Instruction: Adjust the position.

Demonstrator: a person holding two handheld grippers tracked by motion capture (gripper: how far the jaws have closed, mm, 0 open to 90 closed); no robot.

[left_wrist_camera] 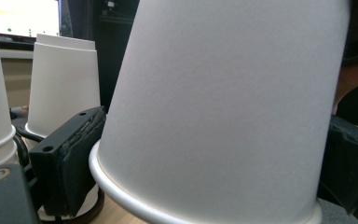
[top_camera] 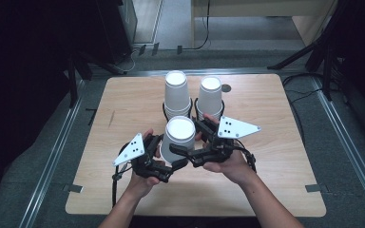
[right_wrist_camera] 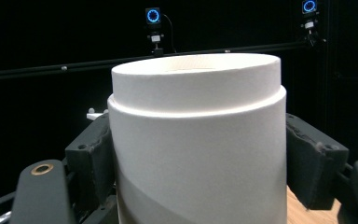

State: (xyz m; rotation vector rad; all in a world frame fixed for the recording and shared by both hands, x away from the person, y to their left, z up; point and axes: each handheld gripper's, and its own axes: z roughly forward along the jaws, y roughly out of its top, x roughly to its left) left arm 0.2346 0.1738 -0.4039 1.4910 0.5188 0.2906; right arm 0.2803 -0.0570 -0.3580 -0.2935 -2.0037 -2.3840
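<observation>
A: Dark room, black curtains all round, pale wooden table (top_camera: 123, 109) set on grey carpet. What was being held?

B: One white paper cup (top_camera: 178, 140), upside down, was gripped near the table's front middle, between both tools. The left gripper (top_camera: 168, 164) was brought in from the person's left, the right gripper (top_camera: 190, 154) from the right.

A: Jaw state?

B: In the left gripper view a pad (left_wrist_camera: 74, 163) was pressed against the cup (left_wrist_camera: 223, 107) just above its rolled rim, the other jaw seen at the far side; the jaws were judged clamped on it. In the right gripper view the cup (right_wrist_camera: 198, 140) was flanked by both pads (right_wrist_camera: 95, 163), touching its sides higher up, so those were clamped on it too.

A: Why two grips on one cup?

B: A stepped seam was seen near the top in the right gripper view, so two nested cups were likely held. One grip low, one higher: a pull-apart was probably intended. Judgement only.

A: Cup upright?

B: Slightly tilted in the left gripper view; whether it was lifted off the table could not be told.

A: Anything else?

B: Two more inverted cup stacks, the back left stack (top_camera: 177, 95) and back right stack (top_camera: 210, 97), were stood side by side behind it, each on a dark ring, probably placed as the finished row.
</observation>
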